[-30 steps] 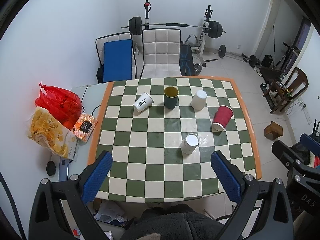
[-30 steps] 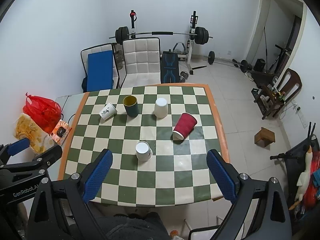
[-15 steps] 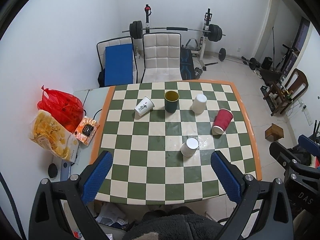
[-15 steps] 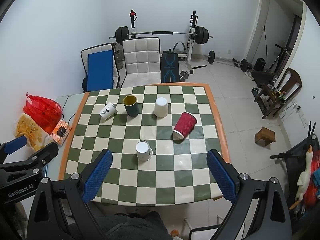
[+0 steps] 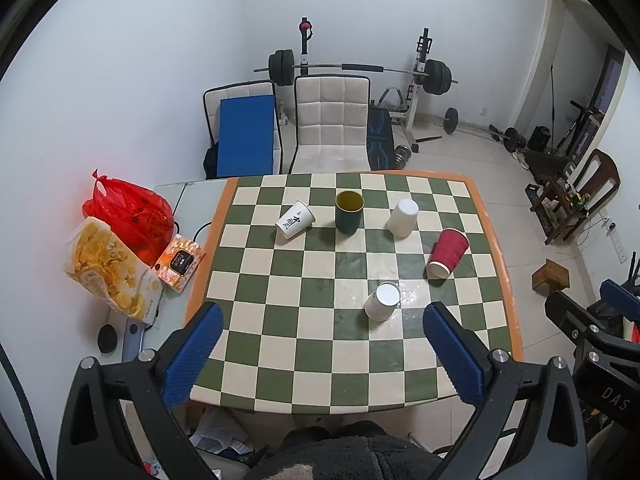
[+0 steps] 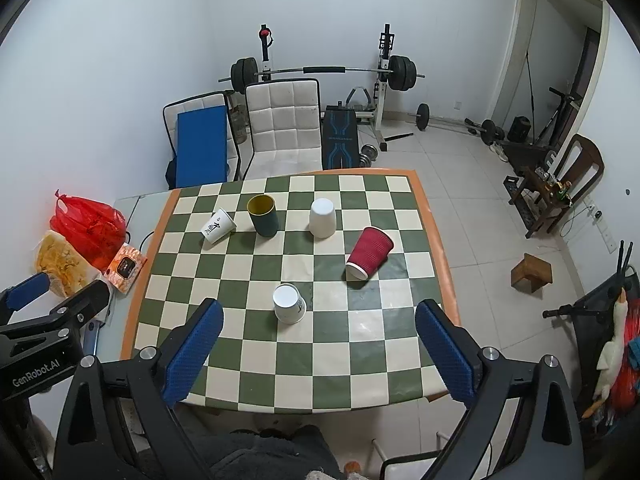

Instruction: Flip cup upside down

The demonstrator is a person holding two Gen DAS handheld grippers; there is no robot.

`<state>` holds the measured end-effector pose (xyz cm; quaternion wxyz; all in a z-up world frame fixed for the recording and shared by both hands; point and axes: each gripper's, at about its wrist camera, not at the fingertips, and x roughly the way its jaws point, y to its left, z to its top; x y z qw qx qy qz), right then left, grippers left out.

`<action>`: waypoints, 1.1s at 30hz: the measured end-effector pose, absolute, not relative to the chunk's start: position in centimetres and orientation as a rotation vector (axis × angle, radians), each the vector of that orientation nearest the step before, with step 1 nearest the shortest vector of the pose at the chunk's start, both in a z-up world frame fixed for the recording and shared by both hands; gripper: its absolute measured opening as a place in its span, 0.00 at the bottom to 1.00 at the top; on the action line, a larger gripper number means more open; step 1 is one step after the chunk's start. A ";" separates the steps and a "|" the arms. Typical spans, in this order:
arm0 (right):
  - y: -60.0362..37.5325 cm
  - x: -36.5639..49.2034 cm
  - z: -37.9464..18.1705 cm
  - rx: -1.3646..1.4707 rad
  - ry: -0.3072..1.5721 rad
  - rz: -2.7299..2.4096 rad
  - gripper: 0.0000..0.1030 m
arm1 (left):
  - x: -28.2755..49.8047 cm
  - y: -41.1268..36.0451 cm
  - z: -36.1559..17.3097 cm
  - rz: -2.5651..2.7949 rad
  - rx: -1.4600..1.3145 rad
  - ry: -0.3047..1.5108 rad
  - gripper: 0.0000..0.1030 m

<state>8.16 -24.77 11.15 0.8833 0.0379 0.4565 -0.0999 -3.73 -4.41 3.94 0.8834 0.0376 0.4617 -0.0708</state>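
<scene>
A: How are the cups oriented?

B: Ahead of the left gripper (image 5: 320,344), a green cup (image 5: 349,212) is seen upright, mouth up. Left of it a printed white cup (image 5: 295,219) is tipped, its long axis slanting, base toward the green cup. A plain white cup (image 5: 402,217) and a small white cup (image 5: 382,301) are stood base up. The red cup (image 6: 369,253) is tilted, rim pointed down toward the right gripper (image 6: 318,338).

A: And the grippers?

B: Both are held wide open over the near edge of the checkered table (image 6: 280,376); nothing is gripped.
</scene>
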 end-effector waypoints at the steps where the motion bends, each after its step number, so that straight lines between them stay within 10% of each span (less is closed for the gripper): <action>1: -24.8 8.2 11.1 0.081 0.951 -0.207 0.96 | -3.7 -4.4 3.9 -0.146 0.078 0.960 0.99; 33: -24.9 7.4 12.0 0.087 0.944 -0.204 0.96 | -4.2 -4.3 4.2 -0.145 0.081 0.951 0.99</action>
